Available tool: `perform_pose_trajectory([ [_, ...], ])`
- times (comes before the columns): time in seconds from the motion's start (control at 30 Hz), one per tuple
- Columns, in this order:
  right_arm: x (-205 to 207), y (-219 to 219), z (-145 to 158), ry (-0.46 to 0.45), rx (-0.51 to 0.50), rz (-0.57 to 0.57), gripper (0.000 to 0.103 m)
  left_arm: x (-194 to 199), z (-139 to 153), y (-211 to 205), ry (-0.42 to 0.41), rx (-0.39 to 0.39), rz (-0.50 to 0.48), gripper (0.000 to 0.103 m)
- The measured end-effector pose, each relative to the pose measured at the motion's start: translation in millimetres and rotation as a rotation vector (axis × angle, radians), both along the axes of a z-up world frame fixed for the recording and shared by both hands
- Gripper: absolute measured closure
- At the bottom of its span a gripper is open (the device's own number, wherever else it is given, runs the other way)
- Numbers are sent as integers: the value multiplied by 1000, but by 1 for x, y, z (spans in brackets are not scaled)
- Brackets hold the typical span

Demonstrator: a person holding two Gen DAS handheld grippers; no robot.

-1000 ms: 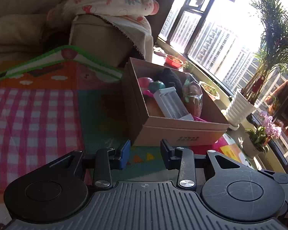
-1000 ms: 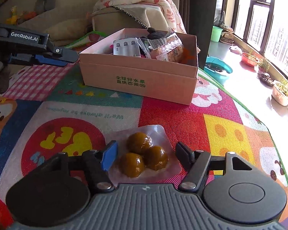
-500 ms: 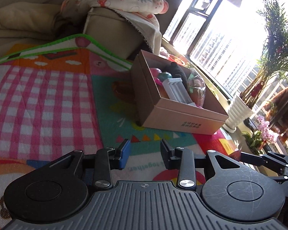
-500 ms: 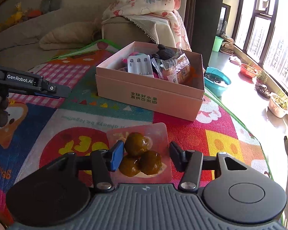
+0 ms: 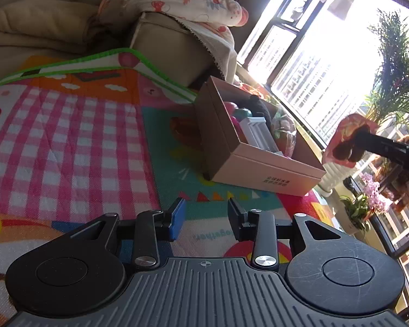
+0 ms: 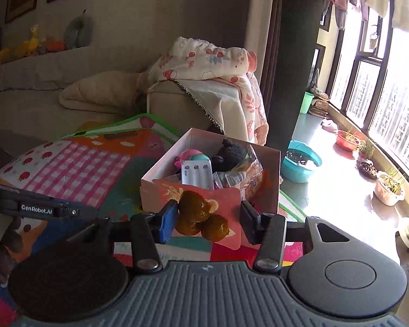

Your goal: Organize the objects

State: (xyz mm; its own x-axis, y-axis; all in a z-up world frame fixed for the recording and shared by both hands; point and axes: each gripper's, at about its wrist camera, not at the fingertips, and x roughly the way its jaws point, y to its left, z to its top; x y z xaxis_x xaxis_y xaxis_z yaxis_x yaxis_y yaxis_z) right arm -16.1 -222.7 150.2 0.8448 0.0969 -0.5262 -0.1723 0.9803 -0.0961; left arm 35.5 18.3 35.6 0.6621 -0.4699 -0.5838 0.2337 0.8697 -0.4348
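My right gripper (image 6: 207, 224) is shut on a clear packet of three brown balls (image 6: 201, 218) and holds it in the air just in front of the cardboard box (image 6: 270, 190). The box holds a white battery case (image 6: 197, 173), a dark plush toy (image 6: 229, 154) and snack packets. In the left wrist view the same box (image 5: 261, 169) sits on the play mat, and the lifted packet (image 5: 346, 141) hangs in the right gripper to its right. My left gripper (image 5: 205, 219) is open and empty above the mat.
A colourful play mat (image 5: 68, 141) covers the floor. A sofa arm draped with a floral blanket (image 6: 210, 81) stands behind the box. A teal basin (image 6: 300, 163) and plant pots (image 6: 390, 188) line the window side.
My right gripper closed on the packet of brown balls and lifted it off the mat toward the box. My left gripper drew back from the box and stayed open.
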Motion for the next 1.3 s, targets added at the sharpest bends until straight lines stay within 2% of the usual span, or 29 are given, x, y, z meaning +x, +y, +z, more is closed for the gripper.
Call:
perform_pose_trajectory([
  [0.1,38,1,28,-36,58,-3,54,-1,-1,-3,-3,2,-29,64],
  [0.2,94,4,43,-28,139,-47,54,0,-2,-5,5,10,-42,64],
  [0.23,112,4,44,-37,159,-69,49,0,-2,-5,10,15,-41,64],
  [0.27,128,3,43,-46,171,-94,39,0,-2,-5,13,18,-41,64],
  [0.3,144,2,40,-44,174,-121,35,1,-2,-4,15,20,-40,64],
  [0.37,161,-3,30,-14,176,-153,33,3,-2,-2,19,21,-36,64],
  [0.5,142,-24,2,-3,167,-164,31,18,0,-6,21,41,-35,64],
  [0.57,119,-37,-14,-41,120,-173,16,28,7,-14,4,40,-45,64],
  [0.67,85,-56,-40,-85,16,-182,5,45,21,-29,-34,38,-47,64],
  [0.77,69,-64,-54,-78,-79,-169,5,59,31,-43,-59,32,-35,64],
  [0.8,70,-65,-54,-73,-77,-161,5,62,34,-47,-69,26,-40,64],
  [0.87,82,-69,-47,-56,-4,-155,5,64,35,-52,-77,19,-56,64],
  [0.93,107,-67,-38,-30,79,-122,5,62,32,-54,-67,24,-77,64],
  [1.1,211,-36,-33,76,161,-73,5,53,21,-49,-21,45,-95,64],
  [1.17,252,-30,-38,128,202,-97,6,50,19,-42,-8,45,-90,64],
  [1.3,320,-27,-57,216,217,-188,7,49,19,-22,1,31,-50,64],
])
